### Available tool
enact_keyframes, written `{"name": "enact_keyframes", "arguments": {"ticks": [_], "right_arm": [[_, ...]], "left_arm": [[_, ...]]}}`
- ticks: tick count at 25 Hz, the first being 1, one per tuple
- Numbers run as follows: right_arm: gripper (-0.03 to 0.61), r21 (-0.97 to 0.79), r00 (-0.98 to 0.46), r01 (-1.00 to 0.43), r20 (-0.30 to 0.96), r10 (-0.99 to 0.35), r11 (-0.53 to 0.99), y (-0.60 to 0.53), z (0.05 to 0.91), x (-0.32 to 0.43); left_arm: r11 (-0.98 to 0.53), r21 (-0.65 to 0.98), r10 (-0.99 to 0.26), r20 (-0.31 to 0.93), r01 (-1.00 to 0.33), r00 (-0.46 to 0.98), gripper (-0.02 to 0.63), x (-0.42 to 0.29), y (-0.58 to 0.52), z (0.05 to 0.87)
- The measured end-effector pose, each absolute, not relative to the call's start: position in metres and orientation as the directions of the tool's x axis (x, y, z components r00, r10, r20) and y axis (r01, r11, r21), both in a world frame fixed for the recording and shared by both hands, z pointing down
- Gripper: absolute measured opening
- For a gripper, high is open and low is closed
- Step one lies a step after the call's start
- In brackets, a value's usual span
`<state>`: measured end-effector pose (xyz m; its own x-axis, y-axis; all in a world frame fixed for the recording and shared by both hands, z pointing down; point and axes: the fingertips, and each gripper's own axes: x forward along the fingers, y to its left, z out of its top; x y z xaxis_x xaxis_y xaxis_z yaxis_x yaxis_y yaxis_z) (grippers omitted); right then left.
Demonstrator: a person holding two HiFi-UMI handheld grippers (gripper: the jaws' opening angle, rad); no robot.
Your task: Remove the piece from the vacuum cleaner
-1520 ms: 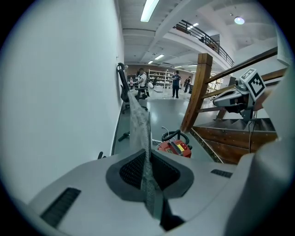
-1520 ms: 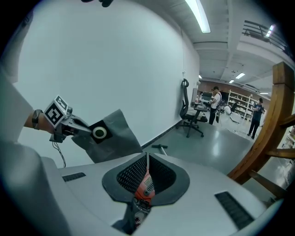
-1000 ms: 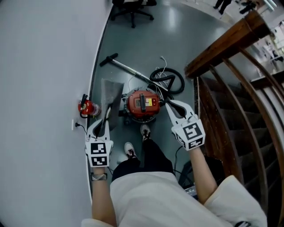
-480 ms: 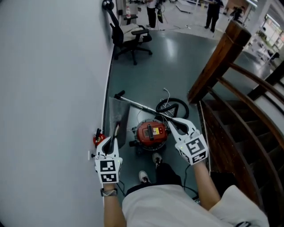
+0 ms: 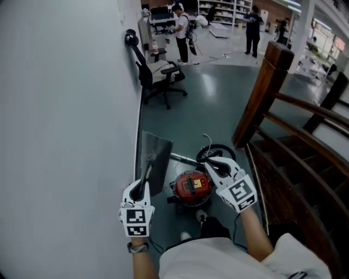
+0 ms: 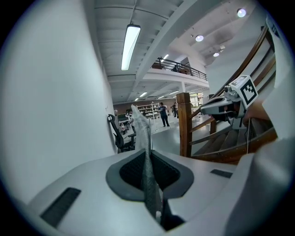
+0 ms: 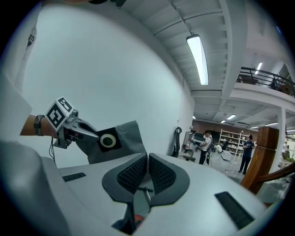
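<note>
One grey bag (image 5: 158,161), one red vacuum cleaner (image 5: 191,186), one office chair (image 5: 161,71)

A black office chair (image 5: 158,76) stands against the long white wall (image 5: 65,109) on the smooth grey floor (image 5: 212,109). Well beyond it, one person (image 5: 181,26) and another person (image 5: 253,23) stand near open shelving (image 5: 218,7). To the right a wooden staircase climbs away, with its thick newel post (image 5: 265,87), curving handrail (image 5: 311,111) and dark steps (image 5: 297,182). Overhead hang a long ceiling light (image 6: 130,46) and a railed balcony (image 6: 177,68).
</note>
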<state>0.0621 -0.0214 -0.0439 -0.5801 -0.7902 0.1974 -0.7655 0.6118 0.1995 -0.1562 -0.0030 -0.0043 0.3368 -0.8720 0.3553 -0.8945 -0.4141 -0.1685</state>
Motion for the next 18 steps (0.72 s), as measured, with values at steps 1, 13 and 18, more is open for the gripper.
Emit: {"name": "enact_keyframes", "arguments": {"ticks": [1,13,18], "right_arm": [[0.038,0.203,-0.582,-0.765,0.189,-0.791,0.611,-0.02,-0.049,0.062],[0.037,0.247,-0.586,-0.771,0.086,-0.806,0.587,0.0,-0.112,0.06],[0.037,0.277,-0.6,-0.76,0.049,-0.798,0.588,0.009,-0.13,0.059]], "left_arm": [[-0.419,-0.173,-0.873,0.345,-0.891,0.344,0.028,-0.155,-0.003,-0.011],[-0.437,-0.25,-0.894,0.225,-0.864,0.387,0.028,-0.144,0.01,-0.083],[-0.447,-0.29,-0.894,0.188,-0.846,0.408,0.028,-0.13,0.018,-0.105]]}}
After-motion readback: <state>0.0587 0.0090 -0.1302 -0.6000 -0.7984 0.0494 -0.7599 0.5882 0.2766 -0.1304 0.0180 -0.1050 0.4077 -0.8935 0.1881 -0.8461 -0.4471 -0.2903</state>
